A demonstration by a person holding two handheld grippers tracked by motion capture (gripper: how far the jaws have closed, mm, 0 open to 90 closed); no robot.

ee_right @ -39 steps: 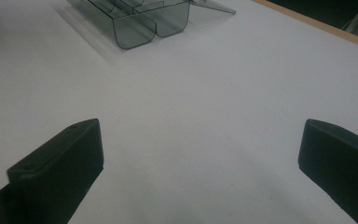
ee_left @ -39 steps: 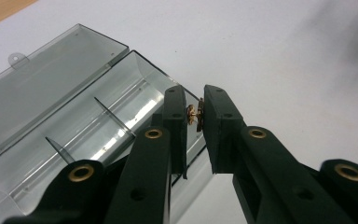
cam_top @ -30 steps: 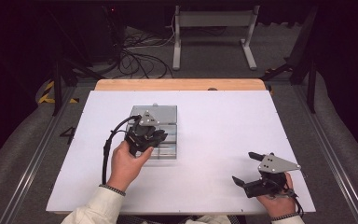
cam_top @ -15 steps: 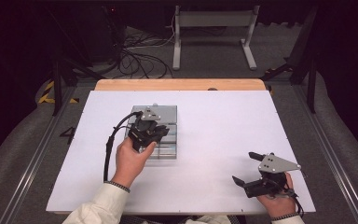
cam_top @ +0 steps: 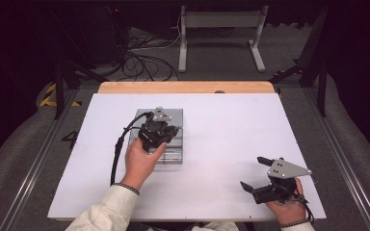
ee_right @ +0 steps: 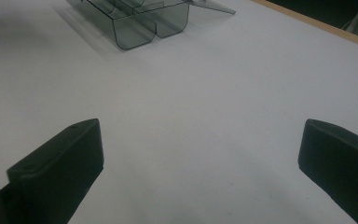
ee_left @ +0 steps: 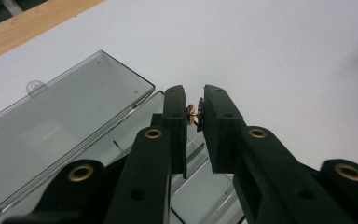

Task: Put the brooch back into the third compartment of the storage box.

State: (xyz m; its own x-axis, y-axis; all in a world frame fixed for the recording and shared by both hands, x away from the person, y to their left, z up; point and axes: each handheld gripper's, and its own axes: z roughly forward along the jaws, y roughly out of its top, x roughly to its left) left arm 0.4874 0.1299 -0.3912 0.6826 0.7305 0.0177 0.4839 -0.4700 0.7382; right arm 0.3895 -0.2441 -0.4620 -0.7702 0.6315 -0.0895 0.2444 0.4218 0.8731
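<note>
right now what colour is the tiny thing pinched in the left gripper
Brassy gold small piece, clearest in the left gripper view.

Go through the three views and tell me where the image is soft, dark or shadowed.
High view: the white table is evenly lit, the room behind almost black. Left gripper view: the left hand-held gripper and the small brass-coloured piece it pinches look soft, the clear plastic box sharper. Right gripper view: the right hand-held gripper has blurred jaws; a dim shadow darkens the upper left corner.
</note>
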